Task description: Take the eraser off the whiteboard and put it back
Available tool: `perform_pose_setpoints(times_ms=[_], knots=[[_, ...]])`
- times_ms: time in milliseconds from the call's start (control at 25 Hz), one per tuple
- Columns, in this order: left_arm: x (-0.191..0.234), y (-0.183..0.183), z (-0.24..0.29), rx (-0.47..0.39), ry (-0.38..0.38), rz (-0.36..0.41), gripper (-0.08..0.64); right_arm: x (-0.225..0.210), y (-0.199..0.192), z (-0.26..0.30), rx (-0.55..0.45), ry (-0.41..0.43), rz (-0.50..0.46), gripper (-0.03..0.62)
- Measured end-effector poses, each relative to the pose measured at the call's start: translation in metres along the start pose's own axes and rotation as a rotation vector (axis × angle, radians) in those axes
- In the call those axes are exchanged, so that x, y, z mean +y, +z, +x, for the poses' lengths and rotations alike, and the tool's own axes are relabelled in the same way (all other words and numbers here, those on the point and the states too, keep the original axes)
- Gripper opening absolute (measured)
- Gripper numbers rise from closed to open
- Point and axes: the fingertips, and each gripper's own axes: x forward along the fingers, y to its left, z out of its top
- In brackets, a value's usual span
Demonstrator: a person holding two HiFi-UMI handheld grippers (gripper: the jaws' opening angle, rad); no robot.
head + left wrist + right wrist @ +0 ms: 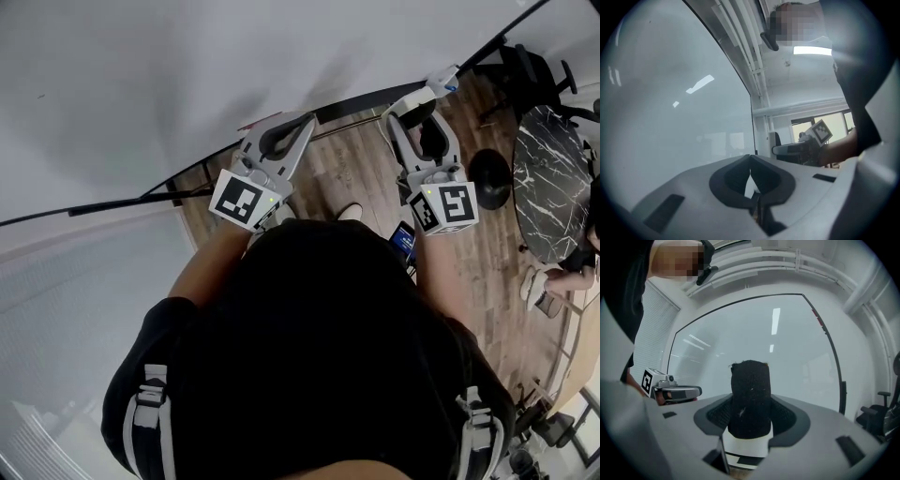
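Currently, the right gripper view gives the clearest reading. The right gripper [750, 420] has its jaws well apart and clamped on the eraser [750, 397]. The black felt faces the camera and the white body sits below it between the pads. The whiteboard [787, 343] fills the background. The left gripper [670, 391] shows at the left edge.

Left gripper view: the jaws of the left gripper [751, 158] meet at the tips with nothing between them. The whiteboard [670, 117] is on the left and the right gripper's marker cube [819, 132] is far right. The eraser does not show here.

Head view only: both grippers are level, side by side and apart. The eraser [441, 80] is near the board's black lower edge; contact with the board cannot be told. A wooden floor [347, 169] and a marble-topped table [553, 178] are visible.
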Motion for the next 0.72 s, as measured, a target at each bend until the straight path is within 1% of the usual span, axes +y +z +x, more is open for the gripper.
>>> perform_pose_setpoints(times_ms=[280,480,720], knots=[[-0.051,0.001,0.067,-0.008,-0.053,0.006,0.005,-0.068,0.001,-0.038,-0.013,-0.037,-0.004,0.227],[-0.089,-0.002,0.104,-0.002,-0.110,-0.002,0.005,-0.102,0.002,-0.058,-0.030,-0.061,0.002,0.227],[-0.102,0.001,0.140,0.015,-0.172,-0.020,0.005,-0.129,0.001,-0.066,-0.014,-0.099,0.012,0.227]])
